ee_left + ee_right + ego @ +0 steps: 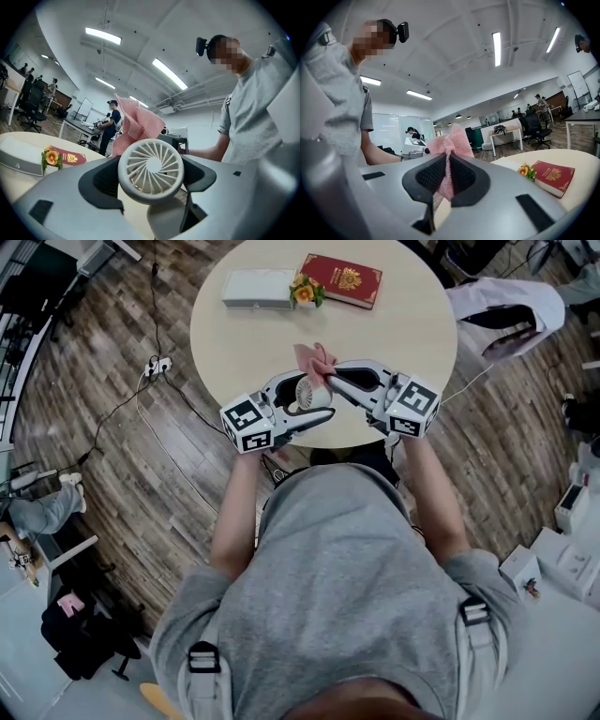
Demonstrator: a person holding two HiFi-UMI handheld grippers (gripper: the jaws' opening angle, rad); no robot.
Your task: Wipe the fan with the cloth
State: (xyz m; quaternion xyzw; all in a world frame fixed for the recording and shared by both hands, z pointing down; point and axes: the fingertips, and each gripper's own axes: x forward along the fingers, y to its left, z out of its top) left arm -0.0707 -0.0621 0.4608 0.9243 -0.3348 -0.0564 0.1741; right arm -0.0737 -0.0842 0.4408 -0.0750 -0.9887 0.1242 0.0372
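A small white hand fan point(151, 169) sits between the jaws of my left gripper point(152, 180), which is shut on it, with its round grille facing the camera. In the head view the fan point(305, 396) is held above the near edge of the round table. My right gripper point(447, 180) is shut on a pink cloth point(449, 150), whose bunched end sticks out past the jaws. In the head view the pink cloth point(315, 358) touches the fan's far side, and my right gripper point(330, 381) meets my left gripper point(314, 409) there.
On the cream round table point(403, 324) lie a red booklet point(342, 279), a white box point(258, 287) and a small orange flower point(304, 292) at the far side. A power strip and cables point(157, 365) lie on the wooden floor to the left.
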